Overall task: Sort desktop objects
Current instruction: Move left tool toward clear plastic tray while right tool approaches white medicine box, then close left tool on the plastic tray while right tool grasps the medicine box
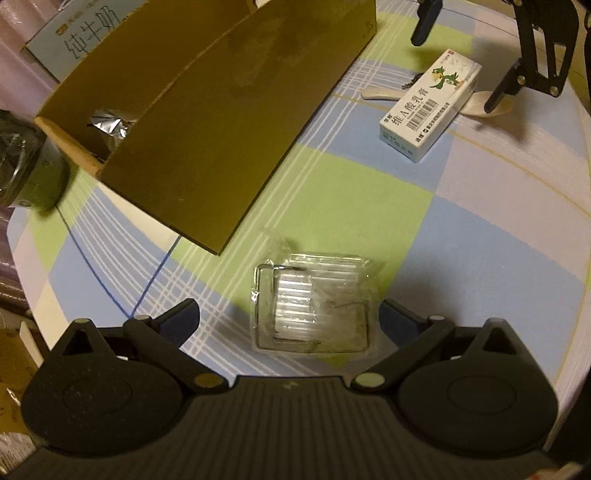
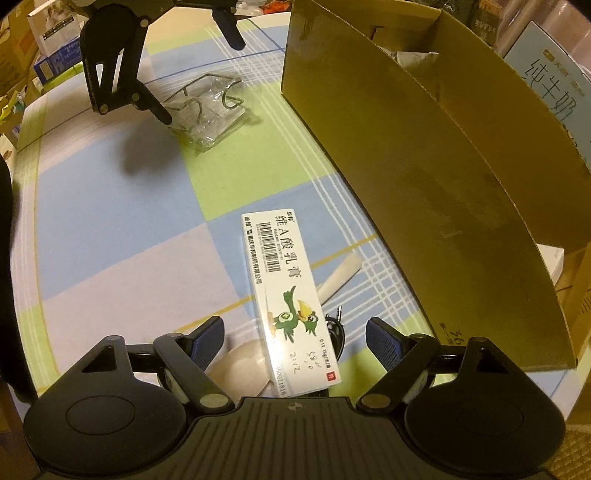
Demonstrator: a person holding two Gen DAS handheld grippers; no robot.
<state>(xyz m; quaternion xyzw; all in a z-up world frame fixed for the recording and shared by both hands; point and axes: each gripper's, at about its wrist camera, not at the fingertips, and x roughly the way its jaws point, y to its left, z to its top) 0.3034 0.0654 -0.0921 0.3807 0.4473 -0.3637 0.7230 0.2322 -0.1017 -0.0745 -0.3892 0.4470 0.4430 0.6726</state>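
A clear plastic packet with metal clips lies on the checked tablecloth between the open fingers of my left gripper; it also shows in the right wrist view. A white ointment box with a green bird lies between the open fingers of my right gripper, partly on a wooden spoon. The box and the right gripper also show far right in the left wrist view. A brown cardboard box stands open behind, holding a foil pack.
A milk carton stands behind the cardboard box. A round dark jar sits at the table's left edge. A dark key-like item lies beside the ointment box. Boxes and clutter lie beyond the table edge.
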